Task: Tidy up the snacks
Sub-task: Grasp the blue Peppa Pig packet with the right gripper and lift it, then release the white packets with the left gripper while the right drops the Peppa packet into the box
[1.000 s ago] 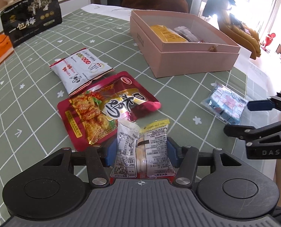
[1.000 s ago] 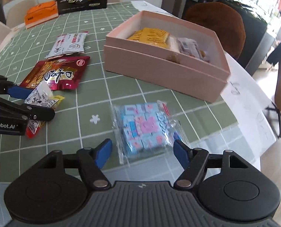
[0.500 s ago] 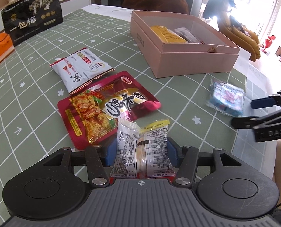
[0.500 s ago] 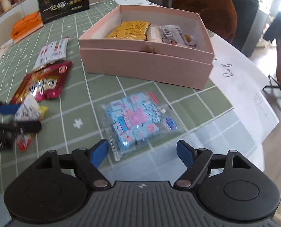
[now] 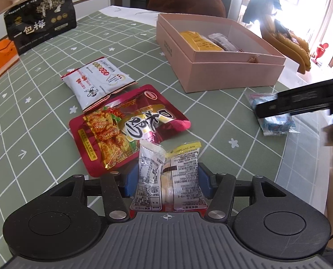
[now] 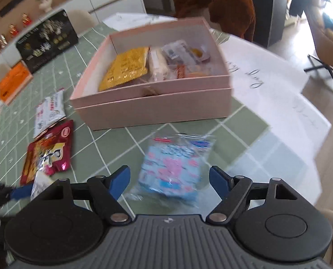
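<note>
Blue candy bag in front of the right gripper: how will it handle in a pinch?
The blue candy bag is clear, crinkly film over many small pieces, so it will probably sag and shift. The glossy film may slip. It lies flat between the open right gripper pads, so it is unlikely to roll.

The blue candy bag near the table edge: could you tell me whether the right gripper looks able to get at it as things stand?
Probably yes. The right gripper is open, empty and pointed at the blue candy bag, which lies flat and alone on the tablecloth between the fingertips' lines; nothing covers it.
</note>
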